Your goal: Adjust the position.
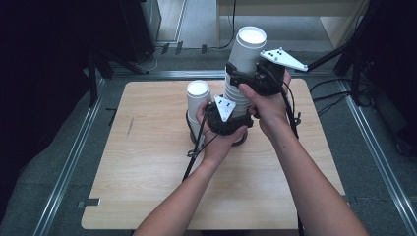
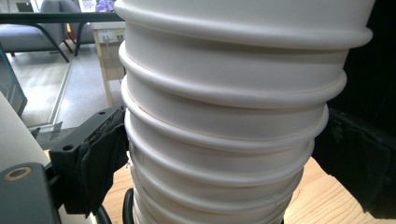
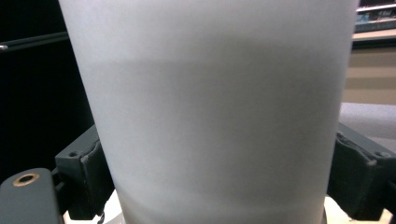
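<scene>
A tall stack of upturned white paper cups (image 1: 237, 98) stands mid-table. My left gripper (image 1: 235, 120) is shut on its lower part; in the left gripper view the ribbed rims of the stack (image 2: 224, 107) sit between both black pads (image 2: 100, 156). Higher up, my right gripper (image 1: 250, 77) is shut on the top cup (image 1: 247, 46). In the right gripper view, the top cup's smooth wall (image 3: 215, 107) is pressed by a pad (image 3: 88, 175) on each side. A shorter stack of white cups (image 1: 198, 101) stands just left of the tall one, beside my left hand.
The wooden table (image 1: 147, 167) has bare surface on its left, right and near side. Metal rails (image 1: 74, 157) run along the floor on both sides. Dark stands and cables (image 1: 344, 49) are behind the table at right.
</scene>
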The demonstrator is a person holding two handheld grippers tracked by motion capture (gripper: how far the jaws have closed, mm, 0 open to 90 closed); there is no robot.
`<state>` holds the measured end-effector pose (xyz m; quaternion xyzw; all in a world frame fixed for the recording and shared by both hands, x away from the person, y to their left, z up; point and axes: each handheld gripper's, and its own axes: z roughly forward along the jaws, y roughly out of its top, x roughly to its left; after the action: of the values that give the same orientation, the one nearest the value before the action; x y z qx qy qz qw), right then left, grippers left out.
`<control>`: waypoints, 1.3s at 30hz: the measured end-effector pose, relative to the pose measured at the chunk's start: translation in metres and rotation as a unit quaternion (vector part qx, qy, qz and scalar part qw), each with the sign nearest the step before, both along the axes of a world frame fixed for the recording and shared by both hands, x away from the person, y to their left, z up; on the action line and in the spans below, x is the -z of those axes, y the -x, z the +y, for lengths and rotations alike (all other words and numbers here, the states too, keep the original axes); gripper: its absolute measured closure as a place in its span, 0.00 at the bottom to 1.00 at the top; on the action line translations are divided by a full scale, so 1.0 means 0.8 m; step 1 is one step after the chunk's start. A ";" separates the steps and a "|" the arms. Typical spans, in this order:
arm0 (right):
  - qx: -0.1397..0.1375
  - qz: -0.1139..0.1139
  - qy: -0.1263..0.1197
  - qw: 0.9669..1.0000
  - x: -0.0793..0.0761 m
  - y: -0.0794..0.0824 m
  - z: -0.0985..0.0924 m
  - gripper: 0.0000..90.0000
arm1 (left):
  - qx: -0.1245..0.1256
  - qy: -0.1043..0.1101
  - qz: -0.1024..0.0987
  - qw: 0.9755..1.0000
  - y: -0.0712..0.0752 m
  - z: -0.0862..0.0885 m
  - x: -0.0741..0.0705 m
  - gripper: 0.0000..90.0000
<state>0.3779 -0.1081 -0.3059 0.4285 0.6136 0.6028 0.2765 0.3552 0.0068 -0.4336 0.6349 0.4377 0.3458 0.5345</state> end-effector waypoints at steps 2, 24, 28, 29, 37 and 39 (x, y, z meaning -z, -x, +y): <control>0.001 -0.002 0.005 1.000 -0.002 0.000 0.001 0.12 | 0.000 0.000 0.000 1.000 0.000 0.000 0.000 0.06; 0.033 -0.086 0.009 0.996 -0.054 0.021 -0.002 0.15 | 0.000 0.000 0.001 1.000 0.000 0.000 0.000 0.06; 0.034 -0.107 0.024 0.993 -0.063 0.029 -0.006 0.15 | 0.000 -0.003 0.002 1.000 0.000 0.000 0.000 0.06; 0.036 -0.111 0.028 0.993 -0.064 0.031 -0.006 0.15 | 0.000 -0.003 0.003 1.000 0.000 0.000 -0.001 0.06; 0.040 -0.121 0.017 0.992 -0.079 0.048 -0.014 0.15 | 0.000 -0.003 0.004 1.000 0.000 0.000 -0.001 0.06; 0.038 -0.124 0.015 0.991 -0.083 0.052 -0.017 0.15 | 0.001 -0.003 0.003 1.000 0.000 0.000 -0.001 0.06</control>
<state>0.3362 -0.1214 -0.2396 0.3694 0.5665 0.6313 0.3796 0.3551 0.0070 -0.4328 0.6380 0.4381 0.3447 0.5312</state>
